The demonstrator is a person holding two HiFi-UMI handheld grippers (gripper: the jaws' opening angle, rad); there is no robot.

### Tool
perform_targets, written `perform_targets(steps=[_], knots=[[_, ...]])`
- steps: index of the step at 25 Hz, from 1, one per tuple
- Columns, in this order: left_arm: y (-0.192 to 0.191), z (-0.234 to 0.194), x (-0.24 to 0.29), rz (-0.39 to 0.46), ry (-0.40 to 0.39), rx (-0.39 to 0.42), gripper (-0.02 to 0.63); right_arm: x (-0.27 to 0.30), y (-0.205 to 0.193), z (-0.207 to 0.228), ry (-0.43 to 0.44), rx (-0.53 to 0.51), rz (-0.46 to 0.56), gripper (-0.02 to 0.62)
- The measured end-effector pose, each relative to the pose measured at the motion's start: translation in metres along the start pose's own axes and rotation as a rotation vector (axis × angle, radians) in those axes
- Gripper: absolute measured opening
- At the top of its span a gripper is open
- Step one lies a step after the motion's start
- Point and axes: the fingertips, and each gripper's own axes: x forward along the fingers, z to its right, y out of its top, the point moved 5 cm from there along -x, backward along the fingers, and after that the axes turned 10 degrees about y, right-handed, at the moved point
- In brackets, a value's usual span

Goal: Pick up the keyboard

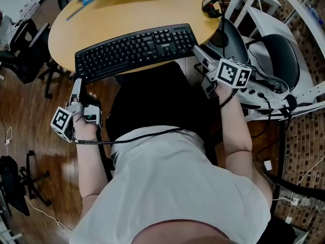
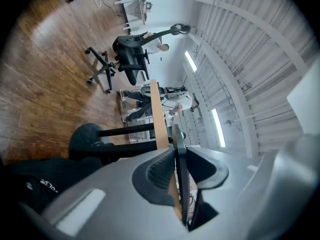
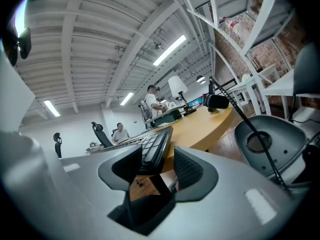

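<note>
Brown wooden floor (image 1: 30,131) is seen around a round bench (image 1: 127,14) with a light wood top. At the near edge of the bench a keyboard (image 1: 136,50) is laid a little askew, with its left end nearer to the person and its front side reaching slightly over the rim. The keyboard is black, full-size, flat and thin. Its dark keys carry small white legends, and a number block is set at the right end. A small white brand mark is printed toward its right part, but neither this mark nor the legends can be read.

The left hand-held gripper (image 1: 77,84) is placed at the left end of the keyboard. In the left gripper view the thin edge of the keyboard is seen between the ribbed pads (image 2: 161,171), and the jaws are clenched on it. The right hand-held gripper (image 1: 199,52) is held at the right end. In the right gripper view that end is found between its jaws, which are spread apart, with a gap at each side.
</note>
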Motion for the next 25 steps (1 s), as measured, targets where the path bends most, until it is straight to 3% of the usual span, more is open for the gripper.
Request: perform_targets(steps=[6, 12, 19, 25], knots=[[0.001, 0.002, 0.000, -0.010, 0.003, 0.008, 0.298, 0.007, -0.010, -0.001, 0.083, 0.157, 0.028, 0.244], [-0.003, -0.001, -0.002, -0.019, -0.001, 0.009, 0.298, 0.006, -0.017, -0.003, 0.121, 0.268, 0.056, 0.198], [-0.004, 0.002, -0.004, -0.015, 0.007, 0.012, 0.299, 0.000, -0.012, -0.008, 0.125, 0.274, 0.086, 0.190], [-0.005, 0.018, -0.002, -0.004, -0.049, 0.004, 0.301, -0.003, 0.013, -0.017, 0.118, 0.240, 0.137, 0.187]])
